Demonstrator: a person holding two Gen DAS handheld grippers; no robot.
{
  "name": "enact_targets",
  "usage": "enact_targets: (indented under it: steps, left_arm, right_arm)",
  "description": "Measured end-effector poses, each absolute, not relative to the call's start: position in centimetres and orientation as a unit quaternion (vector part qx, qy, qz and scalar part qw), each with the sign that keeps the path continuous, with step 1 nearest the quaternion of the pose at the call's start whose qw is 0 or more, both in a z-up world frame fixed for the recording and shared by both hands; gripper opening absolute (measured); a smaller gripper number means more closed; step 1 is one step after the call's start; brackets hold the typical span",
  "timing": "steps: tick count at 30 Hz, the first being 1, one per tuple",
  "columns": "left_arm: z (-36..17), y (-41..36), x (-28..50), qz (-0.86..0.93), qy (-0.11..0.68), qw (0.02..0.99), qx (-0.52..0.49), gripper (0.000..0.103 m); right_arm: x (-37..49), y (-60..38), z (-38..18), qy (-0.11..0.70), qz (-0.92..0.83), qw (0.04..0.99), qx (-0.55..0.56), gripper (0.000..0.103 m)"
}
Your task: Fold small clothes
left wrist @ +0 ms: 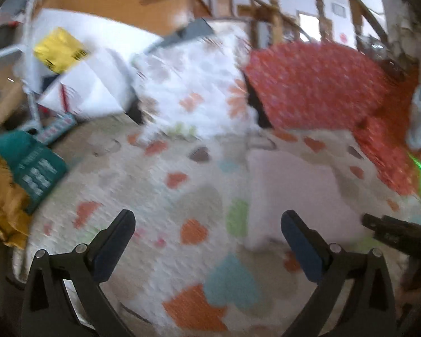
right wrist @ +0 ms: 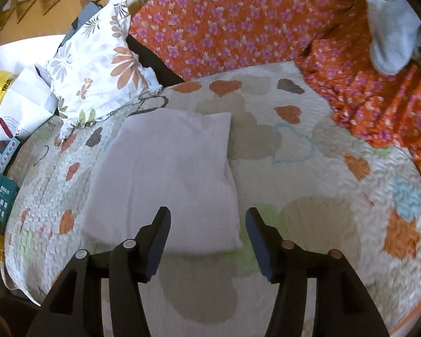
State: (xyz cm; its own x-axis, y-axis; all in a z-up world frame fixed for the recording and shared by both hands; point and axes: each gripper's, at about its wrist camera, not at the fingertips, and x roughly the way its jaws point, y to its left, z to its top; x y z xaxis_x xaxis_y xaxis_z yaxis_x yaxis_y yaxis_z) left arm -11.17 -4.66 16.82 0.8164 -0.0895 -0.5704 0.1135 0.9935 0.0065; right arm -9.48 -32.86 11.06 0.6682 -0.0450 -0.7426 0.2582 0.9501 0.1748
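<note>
Both grippers, left (left wrist: 207, 224) and right (right wrist: 207, 221), spread wide, gripping nothing. White cloth (right wrist: 168, 179) folded flat on quilt (right wrist: 322, 196), under right tips. Risk: snagging quilt, undoing fold.

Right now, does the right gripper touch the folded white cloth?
Cannot tell. In the right wrist view the right gripper is open and its left finger overlaps the white cloth, but height above it is unclear.

Left hand-held gripper (left wrist: 207, 236), right hand-held gripper (right wrist: 207, 231), black angular fingers, blue pads (right wrist: 258, 241), silver screws
</note>
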Motion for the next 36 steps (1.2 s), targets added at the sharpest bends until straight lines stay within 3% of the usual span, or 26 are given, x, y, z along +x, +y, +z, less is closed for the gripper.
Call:
enact_targets:
  steps: [5,10,36]
  left_arm:
    - [12.7,-6.3,-10.5,-0.079,0.4,0.913,0.008,0.103]
    - [9.8,-8.0,-10.9,-0.067,0.449,0.891,0.037,0.103]
    - [6.2,-8.9,-10.1,-0.064,0.501,0.862,0.045,0.103]
  right_arm:
    - [-11.6,-32.4,9.5,0.422,-0.109,0.891,0.125,0.068]
    - [-12.8,-32.3,8.1,0.446,-0.119,0.88,0.111,0.069]
    - [-11.4,-31.2,5.8,0.482,-0.12,0.862,0.098,0.078]
